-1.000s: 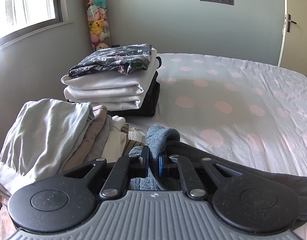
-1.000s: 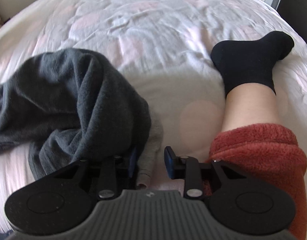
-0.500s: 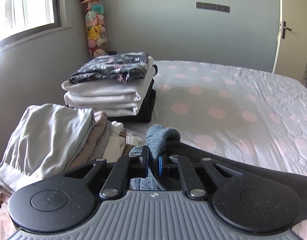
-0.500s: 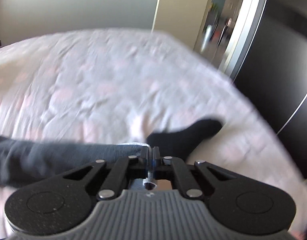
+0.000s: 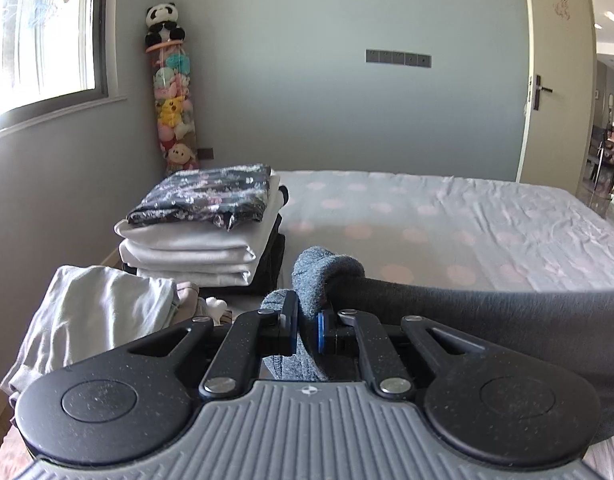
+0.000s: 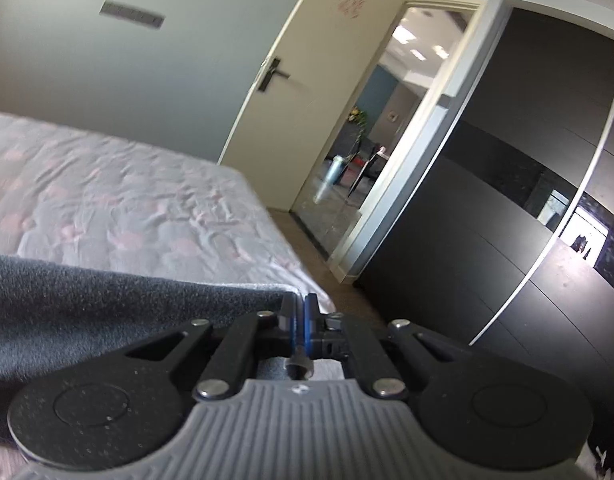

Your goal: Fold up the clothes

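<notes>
Fleece garment (image 5: 487,308) | dark grey, fuzzy | both grippers (image 5: 307,328) (image 6: 300,330) clamped

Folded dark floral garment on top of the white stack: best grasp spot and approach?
Take the dark floral folded garment at its near right corner, which overhangs the white folded stack. Come in level from the open bed side; the wall crowds the other side. Both grippers are currently occupied.

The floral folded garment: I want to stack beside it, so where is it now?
In the left wrist view, the floral folded garment tops the white folded stack at the bed's left edge, just before the plush-toy column in the corner.
</notes>
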The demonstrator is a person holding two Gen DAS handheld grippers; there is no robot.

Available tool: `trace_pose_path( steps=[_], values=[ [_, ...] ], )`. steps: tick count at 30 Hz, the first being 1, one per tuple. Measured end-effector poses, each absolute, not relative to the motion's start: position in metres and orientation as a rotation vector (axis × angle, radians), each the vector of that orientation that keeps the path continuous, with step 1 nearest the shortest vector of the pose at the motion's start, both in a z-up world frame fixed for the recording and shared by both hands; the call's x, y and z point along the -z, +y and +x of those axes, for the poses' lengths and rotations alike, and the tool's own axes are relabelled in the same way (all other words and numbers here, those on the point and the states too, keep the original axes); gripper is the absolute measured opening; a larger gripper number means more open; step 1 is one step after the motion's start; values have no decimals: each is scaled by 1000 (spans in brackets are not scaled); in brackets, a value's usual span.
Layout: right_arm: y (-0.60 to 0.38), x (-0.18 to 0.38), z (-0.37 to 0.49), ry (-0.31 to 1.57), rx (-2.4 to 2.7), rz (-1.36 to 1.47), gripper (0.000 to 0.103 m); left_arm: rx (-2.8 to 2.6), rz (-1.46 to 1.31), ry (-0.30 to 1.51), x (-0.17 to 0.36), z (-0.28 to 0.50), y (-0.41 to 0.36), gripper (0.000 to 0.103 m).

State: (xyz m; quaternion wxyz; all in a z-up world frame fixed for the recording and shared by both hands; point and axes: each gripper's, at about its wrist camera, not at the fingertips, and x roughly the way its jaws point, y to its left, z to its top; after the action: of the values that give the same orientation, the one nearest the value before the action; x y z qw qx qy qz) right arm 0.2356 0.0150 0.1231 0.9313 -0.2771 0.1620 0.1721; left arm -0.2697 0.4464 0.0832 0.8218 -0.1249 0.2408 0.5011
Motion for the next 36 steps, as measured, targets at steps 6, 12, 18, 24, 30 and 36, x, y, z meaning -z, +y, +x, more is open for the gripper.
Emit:
trace_pose_path(
  steps=[6,12,18,24,30,36],
  values=[
    [74,-55,271,431,-414,-628,4,-1130,-254,623,-46,-244,482,10],
    [151,11,319,499,-456,-676,4,-1156,-240,712,-7,-212,529,10],
    [222,53,368,529,-440,-665,5,-1119,-242,751,25,-161,567,18],
    [227,72,371,548,-451,-617,35,-1068,-109,783,39,-128,547,28],
    [188,79,343,594,-510,-483,35,-810,-238,849,45,-116,482,28],
    [143,87,307,634,-573,-338,39,-590,-376,925,70,-104,412,40]
  ],
)
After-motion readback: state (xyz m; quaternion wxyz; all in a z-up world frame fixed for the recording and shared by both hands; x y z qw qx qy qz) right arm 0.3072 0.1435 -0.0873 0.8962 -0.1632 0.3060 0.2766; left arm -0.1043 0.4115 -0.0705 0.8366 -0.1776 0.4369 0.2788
